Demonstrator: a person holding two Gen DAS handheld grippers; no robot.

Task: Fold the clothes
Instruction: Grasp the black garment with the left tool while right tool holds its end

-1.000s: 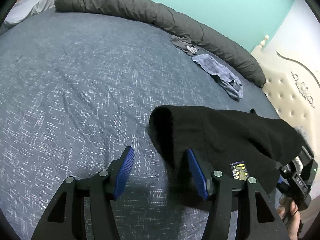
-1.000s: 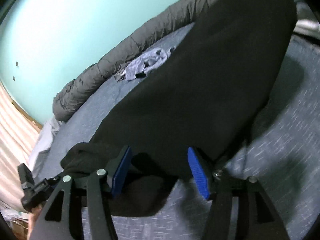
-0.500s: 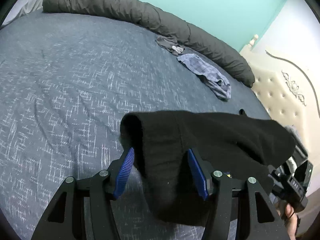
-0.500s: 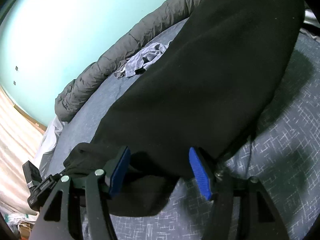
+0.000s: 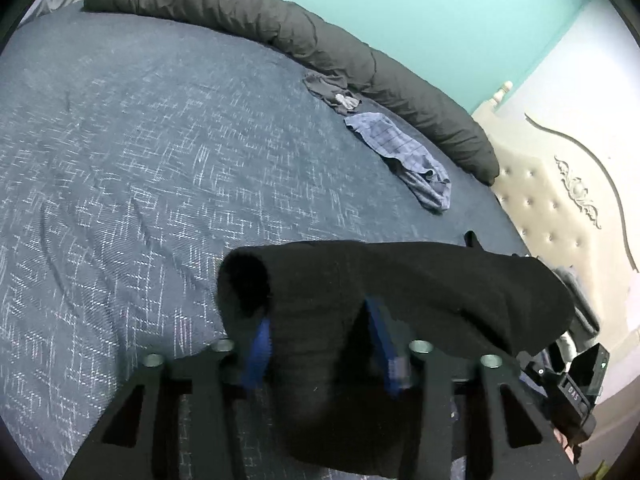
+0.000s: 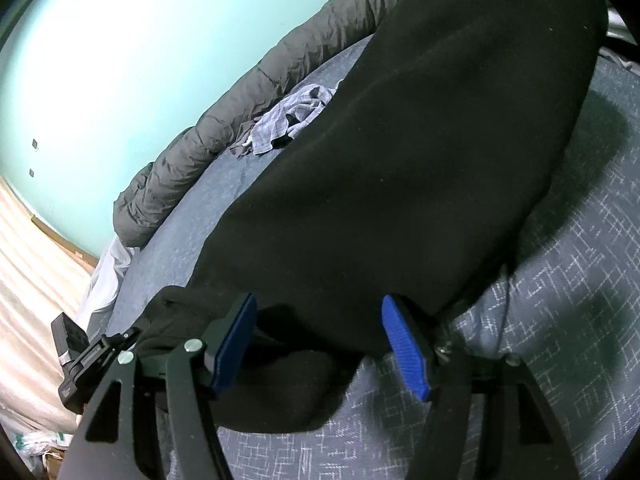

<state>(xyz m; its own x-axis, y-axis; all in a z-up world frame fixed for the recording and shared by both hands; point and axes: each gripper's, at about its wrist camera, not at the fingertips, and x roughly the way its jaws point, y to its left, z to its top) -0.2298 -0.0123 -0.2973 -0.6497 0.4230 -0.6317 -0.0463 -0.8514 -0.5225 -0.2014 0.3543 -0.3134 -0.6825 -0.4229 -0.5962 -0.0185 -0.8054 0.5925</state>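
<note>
A black fleece garment (image 5: 420, 280) hangs in a long fold above the blue patterned bed cover (image 5: 140, 168). Its near end fills the gap of my left gripper (image 5: 318, 340). Both blue pads touch the cloth and the jaws have narrowed onto it. In the right wrist view the same garment (image 6: 400, 140) stretches away up and to the right. My right gripper (image 6: 320, 340) stands open beneath its lower edge, with the cloth lying across the far side of the gap. The garment's other end bunches at the left gripper's body (image 6: 92, 356).
A rolled grey duvet (image 5: 300, 36) runs along the bed's far edge under the teal wall. A checked blue cloth (image 5: 404, 156) and a small grey garment (image 5: 332, 92) lie near it. A cream tufted headboard (image 5: 560, 200) stands at the right.
The left gripper moved forward so the black garment's end went between its fingers, and the jaws narrowed onto it. The right gripper stayed open under the garment.
</note>
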